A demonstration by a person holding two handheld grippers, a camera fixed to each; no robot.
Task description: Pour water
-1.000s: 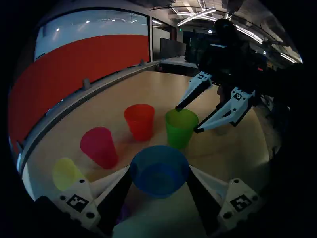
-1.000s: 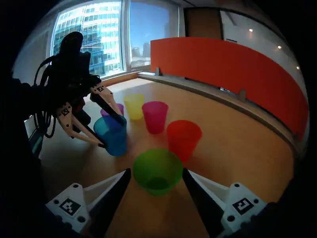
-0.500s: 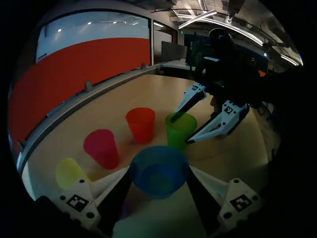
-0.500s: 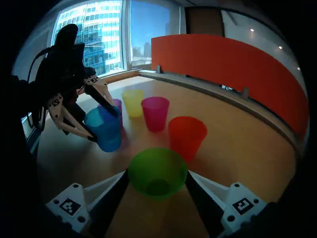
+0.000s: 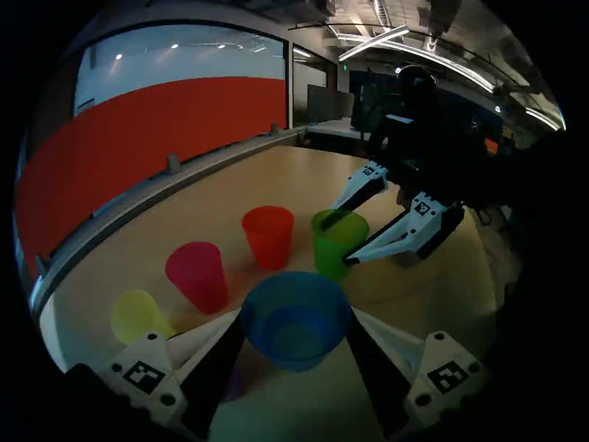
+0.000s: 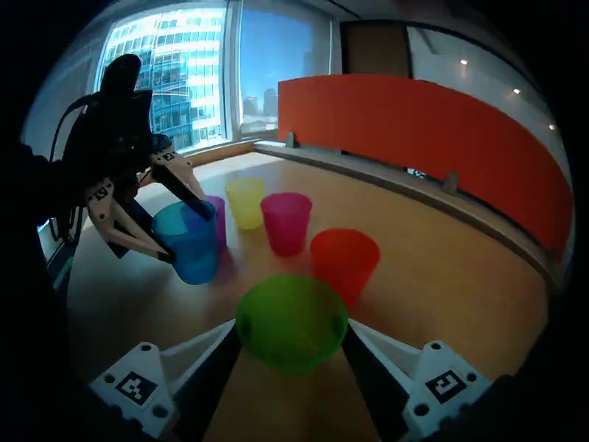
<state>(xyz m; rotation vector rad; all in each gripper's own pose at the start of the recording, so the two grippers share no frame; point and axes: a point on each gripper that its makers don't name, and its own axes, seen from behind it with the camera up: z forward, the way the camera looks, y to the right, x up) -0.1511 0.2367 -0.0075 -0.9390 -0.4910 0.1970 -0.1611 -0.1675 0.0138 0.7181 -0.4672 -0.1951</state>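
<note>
Left gripper view: blue cup (image 5: 296, 318), green cup (image 5: 331, 247) gripped?

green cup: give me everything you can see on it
The green cup is a translucent plastic tumbler, tapered toward its base, with an open rim and no lid. The right gripper pinches it, one finger on each side. In the left gripper view it looks roughly upright, beside the red cup but apart from it. Whether it holds water, or rests on the table, I cannot tell.
</note>
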